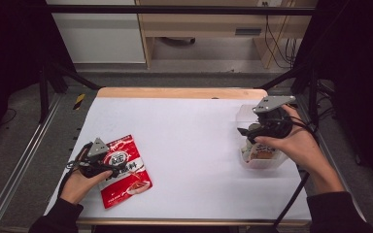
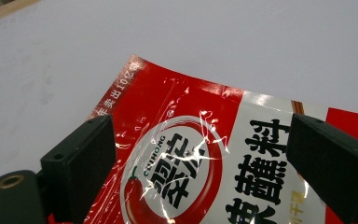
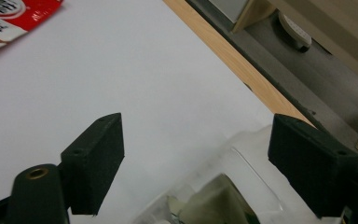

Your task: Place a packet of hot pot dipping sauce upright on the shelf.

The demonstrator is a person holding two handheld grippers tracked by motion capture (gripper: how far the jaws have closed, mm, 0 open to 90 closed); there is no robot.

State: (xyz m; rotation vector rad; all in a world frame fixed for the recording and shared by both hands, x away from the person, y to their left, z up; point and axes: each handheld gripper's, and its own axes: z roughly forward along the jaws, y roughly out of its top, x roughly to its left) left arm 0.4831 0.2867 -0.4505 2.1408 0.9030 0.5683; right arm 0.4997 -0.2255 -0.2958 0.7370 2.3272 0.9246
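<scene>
White table (image 1: 189,141) takes up most of the high view, with a wooden edge along its far side. Two things lie on it, well apart: one clear plastic container (image 1: 261,145) near the right edge and one red sauce packet (image 1: 126,170) near the front left.

The container is an open, see-through tub with some packets inside it; how many cannot be told. In the right gripper view its near rim (image 3: 242,154) sits below and between the two black jaws, which stand wide apart with nothing between them. In the high view the right gripper (image 1: 246,132) hovers over the tub's left side, held from the right by the person's right hand (image 1: 296,143).

The red packet lies flat, printed face up, with a white panel and black characters. In the left gripper view the packet (image 2: 191,163) spreads beneath the gap between the jaws, its top left corner pointing away from the camera; both jaws are spread wide over it and do not pinch it. Whether their tips touch the film cannot be told. In the high view the left gripper (image 1: 108,167) rests at the packet's left edge, with the left hand (image 1: 80,182) behind it.

Two grippers, two hands, one tub, one loose packet.
</scene>
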